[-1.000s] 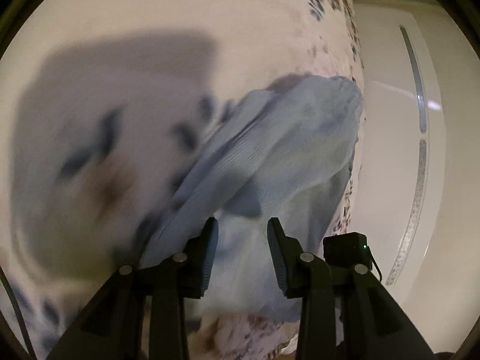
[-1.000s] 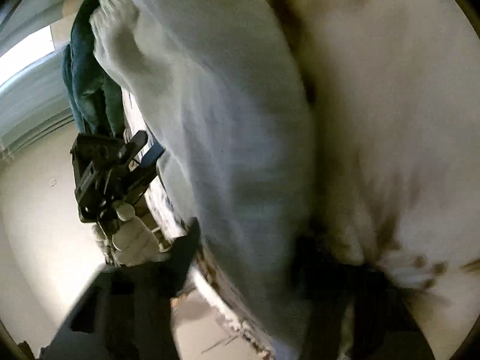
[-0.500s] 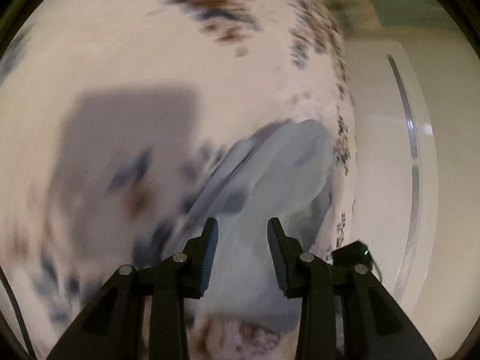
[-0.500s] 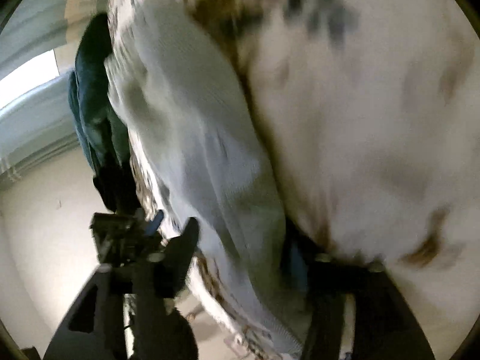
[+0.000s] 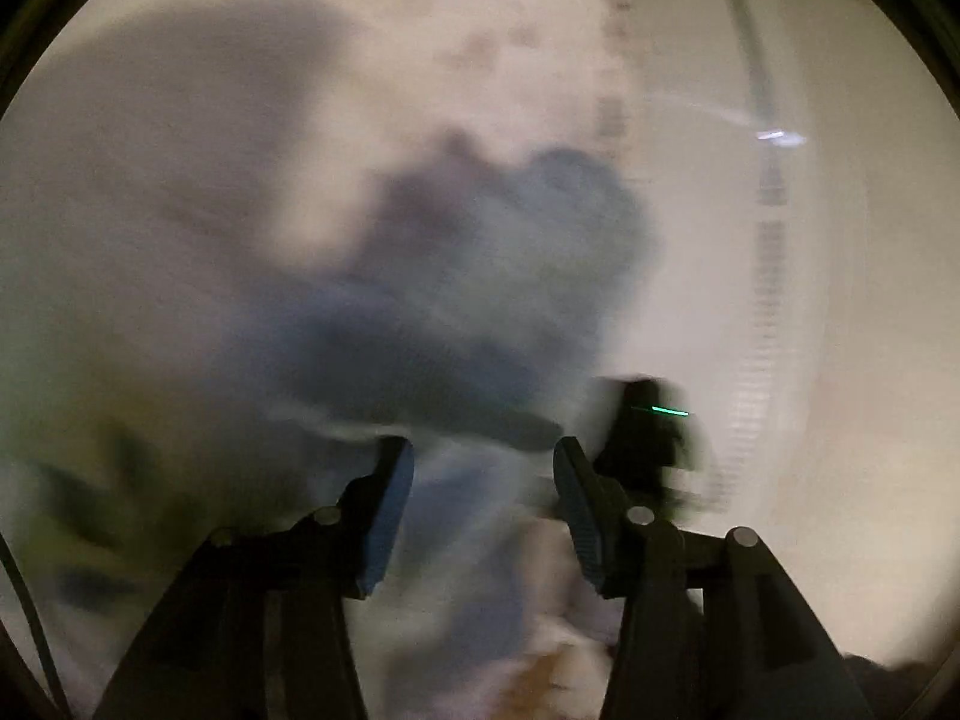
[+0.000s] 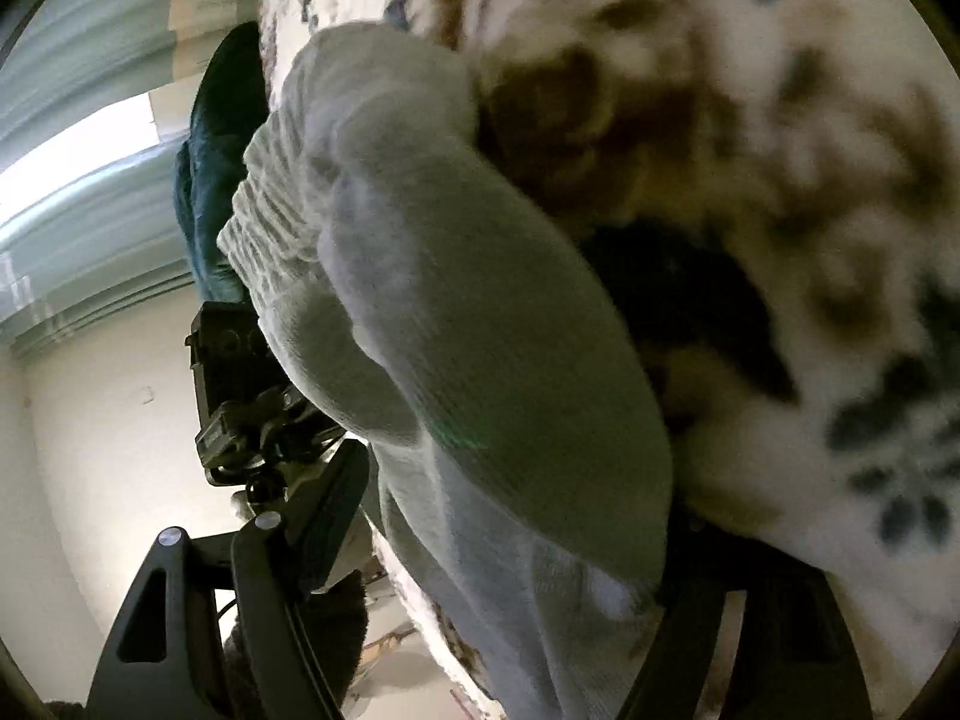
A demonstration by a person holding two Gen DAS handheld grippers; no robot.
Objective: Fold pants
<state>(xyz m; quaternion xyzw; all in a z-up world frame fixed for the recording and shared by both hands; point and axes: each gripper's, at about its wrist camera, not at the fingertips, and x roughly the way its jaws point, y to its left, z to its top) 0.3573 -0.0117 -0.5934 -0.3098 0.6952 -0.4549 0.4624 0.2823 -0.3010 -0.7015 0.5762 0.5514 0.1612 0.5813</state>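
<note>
A: Where are the pants (image 6: 480,324)?

B: In the right wrist view they lie bunched on the patterned blanket (image 6: 810,168), pale ribbed cloth filling the middle of the view, the gathered waistband (image 6: 264,222) at the far left end. The near end runs down between the fingers of the right gripper (image 6: 510,540).

A: Are its jaws pinching the cloth?

B: I cannot tell. The left finger (image 6: 324,516) shows clear of the fabric; the right one is buried under the pants.

A: And the left gripper (image 5: 483,480)?

B: Its jaws are spread, with blue-grey cloth (image 5: 480,276) ahead of the tips and more of it down between them. That view is badly blurred, so whether the pads touch the cloth is unclear.

A: Anything else nearby?

B: A dark teal garment (image 6: 210,180) lies at the far left, beyond the waistband. The left gripper also shows in the right wrist view, just left of the pants. A pale floor (image 6: 108,420) lies below the blanket edge.
</note>
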